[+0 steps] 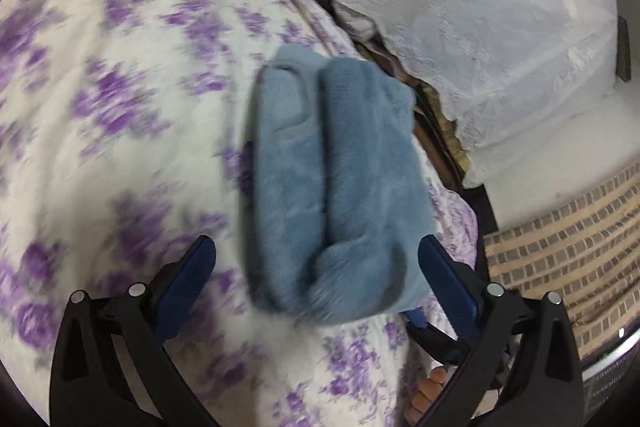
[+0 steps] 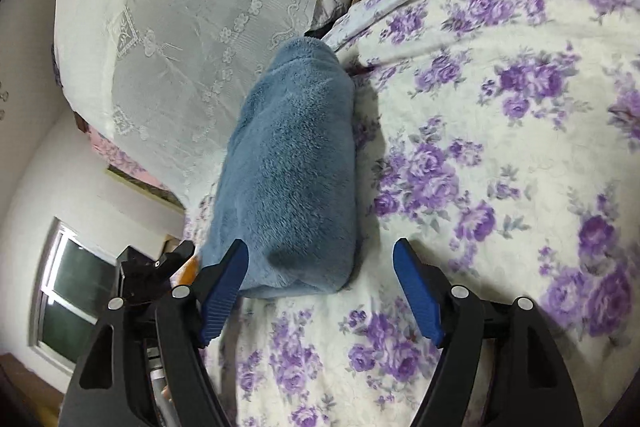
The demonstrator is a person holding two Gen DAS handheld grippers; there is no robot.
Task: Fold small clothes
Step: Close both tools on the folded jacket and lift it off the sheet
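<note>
My left claw (image 1: 316, 259) is gaping wide, gripping nothing, with the folded blue fleece garment (image 1: 332, 187) lying between its fingers on the purple-flowered bedspread (image 1: 120, 107). My right claw (image 2: 320, 259) is also spread open and empty, the garment by its left finger (image 2: 224, 283).

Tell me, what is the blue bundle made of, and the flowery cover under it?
The blue bundle looks like soft fleece or plush: a fuzzy, matte nap covers its folded surface. The flowery cover seems a quilted cotton-like fabric, matte, with faint stitched lines and printed purple roses. The exact fibre can't be told.
</note>
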